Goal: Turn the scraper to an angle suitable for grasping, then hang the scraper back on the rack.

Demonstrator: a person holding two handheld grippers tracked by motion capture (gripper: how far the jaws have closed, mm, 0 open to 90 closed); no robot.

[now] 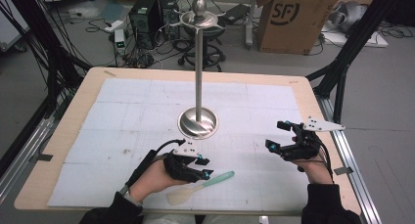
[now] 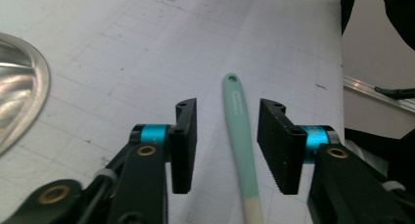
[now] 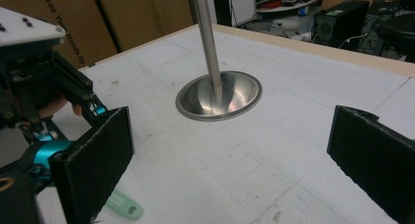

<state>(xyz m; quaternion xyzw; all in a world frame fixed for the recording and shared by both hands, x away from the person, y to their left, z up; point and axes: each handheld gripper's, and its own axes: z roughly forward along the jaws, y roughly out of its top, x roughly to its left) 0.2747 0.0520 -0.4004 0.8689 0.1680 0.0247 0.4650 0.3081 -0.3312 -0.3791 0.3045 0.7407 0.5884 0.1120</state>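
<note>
A spatula (image 1: 200, 187) with a mint-green handle and a pale blade lies on the white mat near the table's front edge. My left gripper (image 1: 205, 168) hovers just over its handle. In the left gripper view the handle (image 2: 240, 136) runs between the jaws of the left gripper (image 2: 228, 106), which stand apart from it on both sides, open. My right gripper (image 1: 275, 135) is held at the right of the mat, jaws wide open and holding nothing. The right gripper view shows the right gripper (image 3: 230, 136) facing the metal stand, with the spatula's handle end (image 3: 125, 207) at the lower left.
A metal stand rises from a shiny round base (image 1: 197, 122) at the mat's middle, its thin pole carrying a small dish and knob (image 1: 199, 18) on top. The base also shows in both gripper views (image 2: 19, 87) (image 3: 210, 94). Behind the table are a cardboard box (image 1: 293, 18) and computers with cables.
</note>
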